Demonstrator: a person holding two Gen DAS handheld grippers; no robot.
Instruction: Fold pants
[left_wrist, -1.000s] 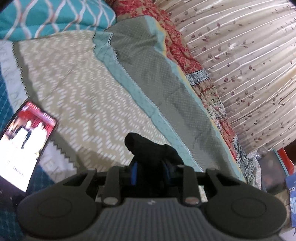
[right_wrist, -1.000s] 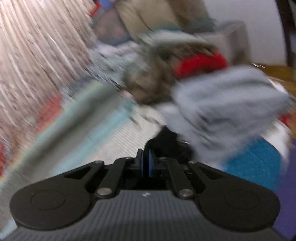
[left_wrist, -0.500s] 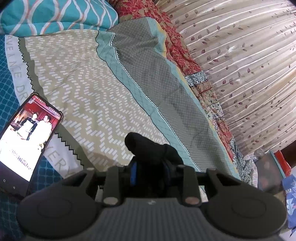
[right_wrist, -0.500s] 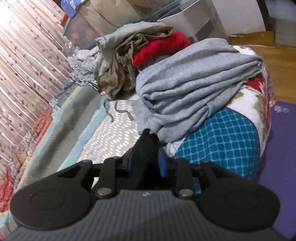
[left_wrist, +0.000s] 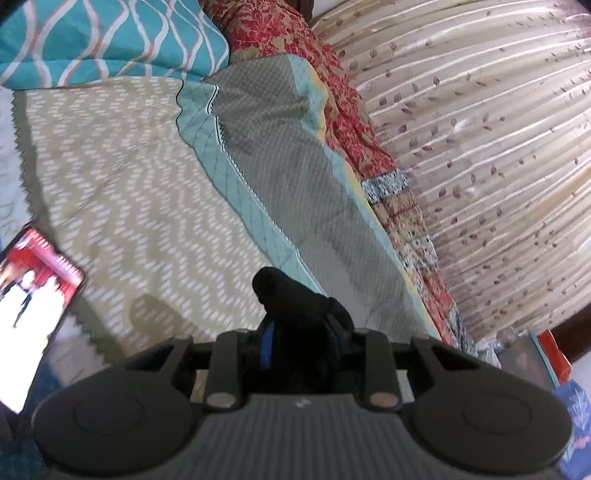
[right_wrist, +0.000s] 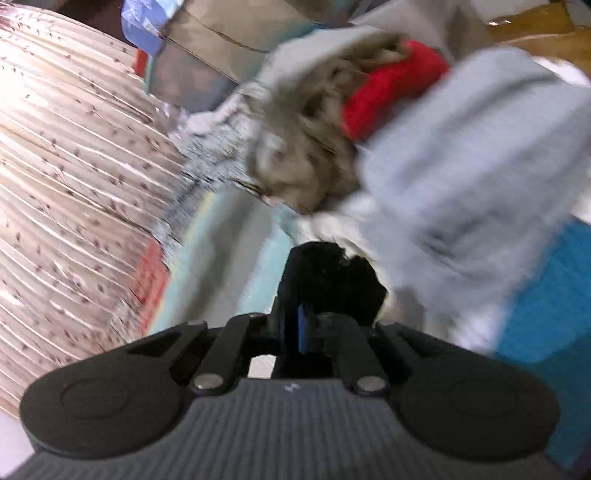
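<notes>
The black pants (left_wrist: 295, 306) are bunched between the fingers of both claws, above the bed (left_wrist: 122, 192). The left claw (left_wrist: 299, 332) is clamped on one fold. The right claw (right_wrist: 325, 295) has just been closing and pinches black cloth, near a blurred clothes pile (right_wrist: 461, 177). A phone (left_wrist: 26, 310) lies at left.
</notes>
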